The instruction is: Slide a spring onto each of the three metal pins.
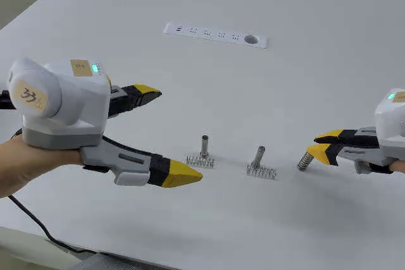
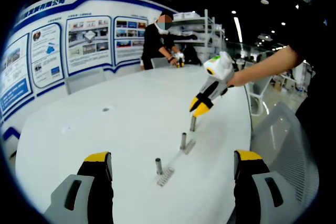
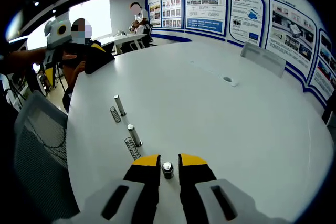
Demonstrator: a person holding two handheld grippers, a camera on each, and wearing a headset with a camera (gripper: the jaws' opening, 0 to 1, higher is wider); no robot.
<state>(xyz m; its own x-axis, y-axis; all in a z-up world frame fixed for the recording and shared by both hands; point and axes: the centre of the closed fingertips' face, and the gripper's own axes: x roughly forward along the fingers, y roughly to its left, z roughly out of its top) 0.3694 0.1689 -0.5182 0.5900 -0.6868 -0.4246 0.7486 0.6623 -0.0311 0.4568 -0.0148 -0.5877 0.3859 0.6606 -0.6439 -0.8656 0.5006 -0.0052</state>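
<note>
Empty, the left gripper (image 1: 178, 134) gapes; jaws of the right gripper (image 3: 166, 160) flank the sprung pin (image 1: 305, 160) — clamped? cannot tell — a nudge could topple it.

Left gripper (image 1: 176, 134), at the left of the head view, gapes wide, gripped by a hand (image 1: 25, 165). Right gripper (image 1: 321, 144), at the right edge, has its jaws narrowly apart.

1. Left pin (image 1: 204, 145): a short grey metal post, standing upright. The left spring (image 1: 200, 161) lies on its side at its 6 o'clock, against the base.
2. Middle pin (image 1: 258, 155): also standing. The middle spring (image 1: 261, 171) lies loose at its 6 o'clock.
3. Right pin (image 1: 309, 154): at 3 o'clock of the middle pin, with the third spring (image 1: 304, 163) coiled around it.
</note>
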